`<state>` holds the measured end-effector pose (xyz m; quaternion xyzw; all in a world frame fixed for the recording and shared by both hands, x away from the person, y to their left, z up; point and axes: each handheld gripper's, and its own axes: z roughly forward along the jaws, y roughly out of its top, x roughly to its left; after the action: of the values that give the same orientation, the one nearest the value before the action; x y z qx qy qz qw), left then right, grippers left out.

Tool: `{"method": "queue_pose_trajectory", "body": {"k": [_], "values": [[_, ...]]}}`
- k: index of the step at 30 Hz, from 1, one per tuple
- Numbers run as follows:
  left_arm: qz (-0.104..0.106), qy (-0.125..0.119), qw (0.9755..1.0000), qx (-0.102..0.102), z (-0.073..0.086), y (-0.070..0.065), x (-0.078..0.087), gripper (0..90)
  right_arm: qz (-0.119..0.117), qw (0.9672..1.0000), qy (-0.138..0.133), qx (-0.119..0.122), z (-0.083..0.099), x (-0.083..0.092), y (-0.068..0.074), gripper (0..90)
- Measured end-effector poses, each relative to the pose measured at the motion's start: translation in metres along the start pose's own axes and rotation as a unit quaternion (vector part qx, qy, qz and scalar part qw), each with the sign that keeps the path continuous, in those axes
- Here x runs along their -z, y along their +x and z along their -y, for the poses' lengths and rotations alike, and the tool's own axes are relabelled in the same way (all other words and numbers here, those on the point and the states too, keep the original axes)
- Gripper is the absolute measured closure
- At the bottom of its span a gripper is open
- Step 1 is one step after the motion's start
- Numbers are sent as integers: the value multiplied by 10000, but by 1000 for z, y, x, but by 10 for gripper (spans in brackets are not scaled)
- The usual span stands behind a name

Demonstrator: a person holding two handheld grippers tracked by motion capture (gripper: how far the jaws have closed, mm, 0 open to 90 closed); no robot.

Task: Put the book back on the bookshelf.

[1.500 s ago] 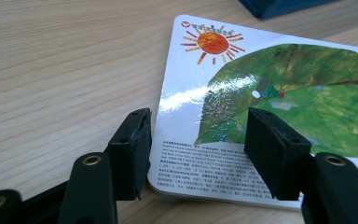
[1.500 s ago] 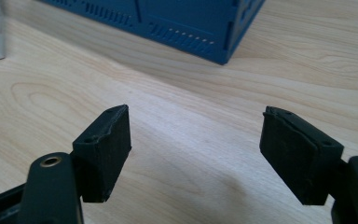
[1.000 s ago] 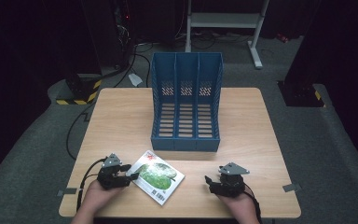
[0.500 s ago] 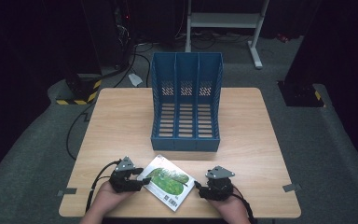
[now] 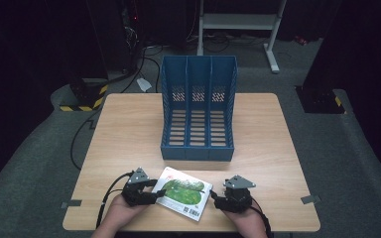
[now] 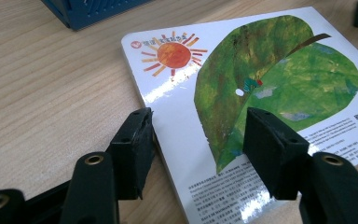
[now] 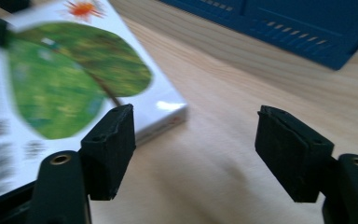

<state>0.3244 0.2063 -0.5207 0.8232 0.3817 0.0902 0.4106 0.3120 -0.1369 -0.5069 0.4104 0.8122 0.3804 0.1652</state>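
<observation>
While both grippers flank the book:
Left gripper [image 6: 196, 140]: jaws apart, straddling book [image 5: 183, 192] edge, unpinched.
Right gripper [image 7: 196, 154]: open, empty.
Next: pinch, lift toward far file rack [image 5: 198, 148].

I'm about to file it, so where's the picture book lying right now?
In the high view the picture book lies flat near the table's front edge, just in front of the blue file rack, between the left gripper and right gripper.
</observation>
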Motion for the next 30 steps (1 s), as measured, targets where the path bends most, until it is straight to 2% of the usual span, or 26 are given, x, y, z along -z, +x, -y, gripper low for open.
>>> {"method": "queue_pose_trajectory", "body": {"k": [1,2,3,5,6,8,10,13,14,15,16,17,22,30], "values": [[25,1,10000,-33,1,0,1,406,-136,9998,-40,-162,1,3,2,270],[61,-1,10000,16,2,0,2,401,-219,9995,-39,-242,2,5,5,254],[49,0,10000,32,3,0,2,399,-331,9994,29,-135,3,6,9,232],[39,3,10000,49,5,-1,4,381,-394,9992,15,17,2,7,15,223],[88,-23,9999,54,9,-3,6,379,-457,9989,-7,-41,2,7,17,223],[35,13,10000,0,10,-6,9,375,-551,9984,44,-94,2,5,18,231],[18,-6,10000,-7,11,-8,11,376,-497,9986,182,-60,3,0,20,258],[1,-9,10000,-43,13,-9,12,388,-475,9986,236,-22,4,-3,19,293],[23,-45,10000,15,13,-10,10,393,-600,9978,268,-83,5,-5,19,326],[23,-45,10000,15,13,-10,10,395,-600,9978,268,-83,5,-5,19,326],[42,-48,10000,-57,12,-11,9,397,-761,9966,284,-120,5,-9,19,330],[26,-50,10000,-80,12,-12,9,398,-814,9960,306,-195,4,-10,20,333],[-79,-120,9999,-84,11,-16,7,422,-730,9968,238,-203,3,-13,21,322],[-99,-178,9998,-65,8,-26,-2,421,-512,9975,161,-451,0,-18,10,307]]}}
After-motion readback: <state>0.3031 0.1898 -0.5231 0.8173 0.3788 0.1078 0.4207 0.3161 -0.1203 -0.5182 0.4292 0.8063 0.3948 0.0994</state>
